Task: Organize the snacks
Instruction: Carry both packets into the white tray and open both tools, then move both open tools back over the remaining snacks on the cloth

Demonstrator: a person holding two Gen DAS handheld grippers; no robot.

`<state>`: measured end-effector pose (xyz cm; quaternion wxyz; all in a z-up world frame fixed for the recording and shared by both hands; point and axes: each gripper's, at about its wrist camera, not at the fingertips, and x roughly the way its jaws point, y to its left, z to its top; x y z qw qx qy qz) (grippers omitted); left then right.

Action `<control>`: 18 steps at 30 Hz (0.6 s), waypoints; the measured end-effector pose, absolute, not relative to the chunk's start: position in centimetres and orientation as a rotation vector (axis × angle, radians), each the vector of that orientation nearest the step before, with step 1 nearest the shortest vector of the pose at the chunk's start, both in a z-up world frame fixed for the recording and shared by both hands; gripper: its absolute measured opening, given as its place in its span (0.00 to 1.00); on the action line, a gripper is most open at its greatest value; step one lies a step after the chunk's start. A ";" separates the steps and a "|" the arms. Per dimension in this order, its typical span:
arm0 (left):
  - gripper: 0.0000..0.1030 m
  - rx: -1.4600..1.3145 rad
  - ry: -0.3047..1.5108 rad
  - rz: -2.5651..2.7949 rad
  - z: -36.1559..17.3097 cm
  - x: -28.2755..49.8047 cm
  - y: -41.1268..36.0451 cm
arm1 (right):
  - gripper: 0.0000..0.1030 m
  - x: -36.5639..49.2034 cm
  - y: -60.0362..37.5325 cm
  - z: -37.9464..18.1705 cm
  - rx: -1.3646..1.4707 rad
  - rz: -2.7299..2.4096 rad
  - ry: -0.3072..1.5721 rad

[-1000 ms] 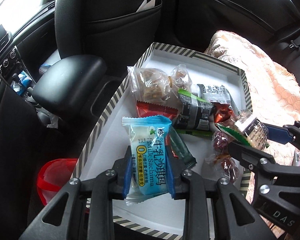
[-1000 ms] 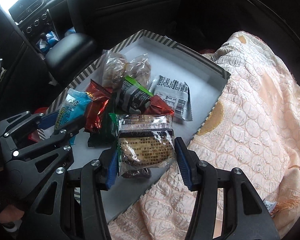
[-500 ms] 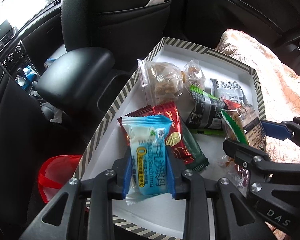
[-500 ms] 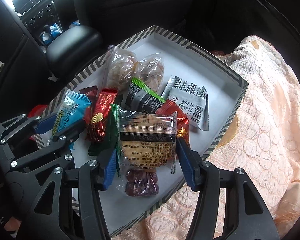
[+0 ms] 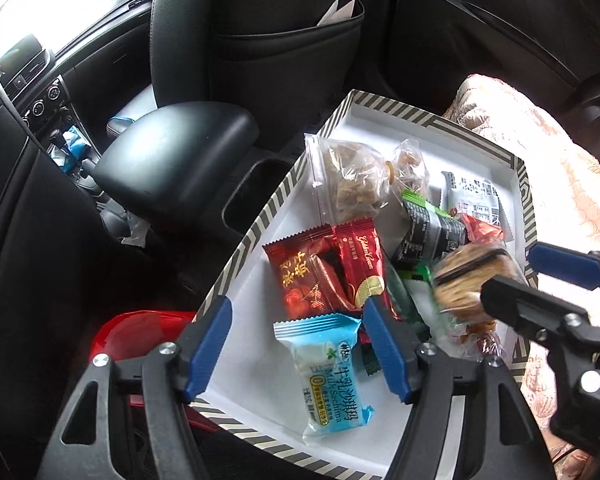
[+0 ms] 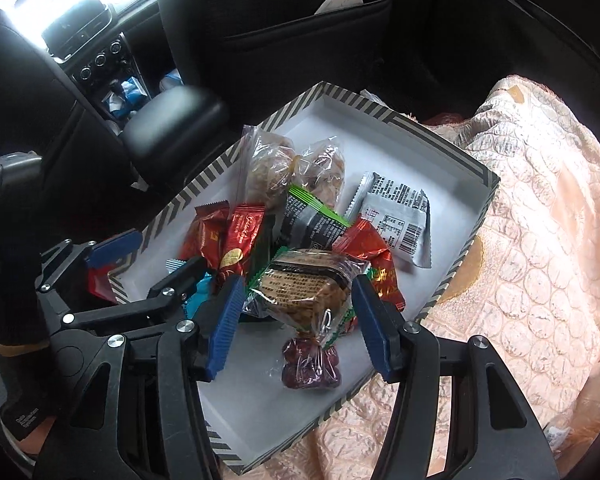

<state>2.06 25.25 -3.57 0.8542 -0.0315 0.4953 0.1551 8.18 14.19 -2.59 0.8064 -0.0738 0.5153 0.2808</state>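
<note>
Your left tongs (image 5: 296, 344) stand wide apart over the near corner of the striped tray (image 5: 236, 256), gripping nothing; the blue Sachima packet (image 5: 332, 376) lies flat on the tray floor between the blue pads, so it looks set down there to start a tidy row. Your right tongs (image 6: 296, 320) are also spread wide, with the clear-wrapped biscuit pack (image 6: 304, 284) sitting between the pads; it appears to rest on the heap rather than be gripped, though contact is hard to judge. The tray rests partly on the peach quilt (image 6: 540, 260) on the car seat, which keeps it roughly level. Inside it lie two red packets (image 5: 328, 268), a zip bag of nuts (image 5: 352, 176), a black-and-green packet (image 5: 428, 228), a white barcode packet (image 6: 396, 216) and wrapped dates (image 6: 310, 364), mostly bunched in the middle.
</note>
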 end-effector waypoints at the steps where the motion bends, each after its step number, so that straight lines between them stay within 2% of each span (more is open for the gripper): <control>1: 0.69 -0.068 1.041 0.328 -3.5 2.0 25.3 | 0.54 8.1 14.2 -2.4 -0.162 0.601 1.095; 11: 0.80 -0.053 1.017 0.321 -2.6 1.6 24.4 | 0.54 7.2 12.4 -1.6 -0.134 0.577 1.092; 18: 0.83 -0.022 1.010 0.258 -1.7 1.4 21.4 | 0.54 6.1 9.2 -1.6 -0.093 0.528 1.090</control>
